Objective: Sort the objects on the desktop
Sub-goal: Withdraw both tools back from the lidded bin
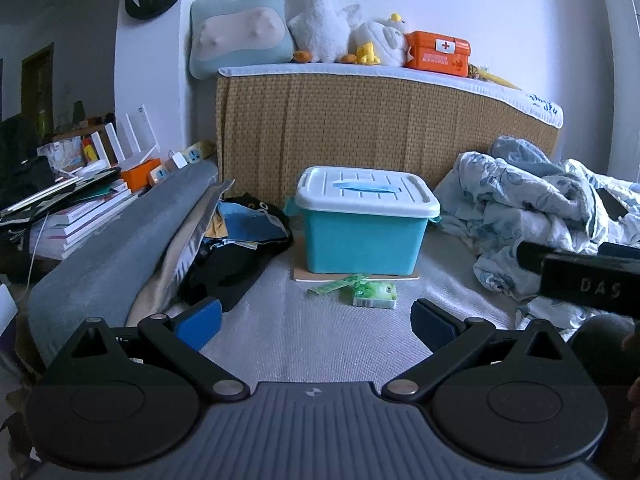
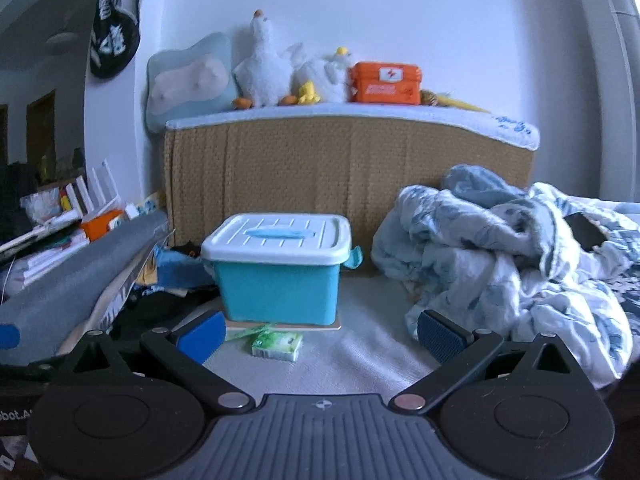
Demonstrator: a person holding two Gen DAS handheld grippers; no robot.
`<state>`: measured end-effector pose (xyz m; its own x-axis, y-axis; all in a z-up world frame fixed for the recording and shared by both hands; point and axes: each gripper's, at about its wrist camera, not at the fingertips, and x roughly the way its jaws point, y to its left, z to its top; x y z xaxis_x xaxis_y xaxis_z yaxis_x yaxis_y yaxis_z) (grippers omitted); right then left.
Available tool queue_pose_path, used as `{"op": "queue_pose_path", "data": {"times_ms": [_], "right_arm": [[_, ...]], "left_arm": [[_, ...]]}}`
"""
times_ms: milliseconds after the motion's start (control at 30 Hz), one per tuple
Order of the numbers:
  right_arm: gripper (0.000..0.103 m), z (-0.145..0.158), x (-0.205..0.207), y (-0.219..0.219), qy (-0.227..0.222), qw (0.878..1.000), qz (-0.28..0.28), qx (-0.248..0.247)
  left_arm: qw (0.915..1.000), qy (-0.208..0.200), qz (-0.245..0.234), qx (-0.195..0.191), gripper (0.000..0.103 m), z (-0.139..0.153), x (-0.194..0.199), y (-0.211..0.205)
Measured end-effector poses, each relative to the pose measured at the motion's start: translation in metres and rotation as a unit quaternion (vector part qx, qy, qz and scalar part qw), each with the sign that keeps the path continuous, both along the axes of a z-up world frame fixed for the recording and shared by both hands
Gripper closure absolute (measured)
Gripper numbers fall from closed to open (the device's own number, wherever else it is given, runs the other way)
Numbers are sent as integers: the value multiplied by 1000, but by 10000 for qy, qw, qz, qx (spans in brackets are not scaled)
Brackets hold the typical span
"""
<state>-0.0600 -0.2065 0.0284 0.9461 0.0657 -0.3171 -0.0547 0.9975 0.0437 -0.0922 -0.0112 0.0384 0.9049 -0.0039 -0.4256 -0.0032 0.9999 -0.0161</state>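
Home bedroom, rumpled floral quilt (image 1: pixel 532 208), plush goose (image 1: pixel 324 20) on woven headboard (image 1: pixel 360 128)

crumpled blanket (image 1: pixel 532 208), plush goose (image 1: pixel 322 20), pillow (image 1: pixel 238 40).

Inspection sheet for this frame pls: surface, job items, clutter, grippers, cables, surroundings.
Surface: pale textured mat, bare in front of both grippers.
Job's things: teal storage box, white lid shut, on a thin board; green tissue pack lies just in front, a green wrapper strip beside it.
Clutter: dark clothes pile left of the box; crumpled floral blanket right.
Grippers: left gripper open, empty; right gripper open, empty.
Cables: a thin white cord hangs by the book stack at left.
Surroundings: woven headboard with plush toys and an orange first-aid case on top.
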Motion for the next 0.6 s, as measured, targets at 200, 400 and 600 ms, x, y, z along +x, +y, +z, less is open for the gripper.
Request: {"op": "queue_pose_path", "data": {"times_ms": [200,400,600], "right_arm": [[0,11,-27,-2,211,9997,22,91],[0,19,-60,8,-13,9987,90,-501],[0,18,-75,1,6,9981,-147,-601]], "left_arm": [[9996,117,99,-256,0,9,-30,12],[9996,95,191,-186,0,12,-56,17],[9999,-51,125,-66,0,13,-74,10]]}}
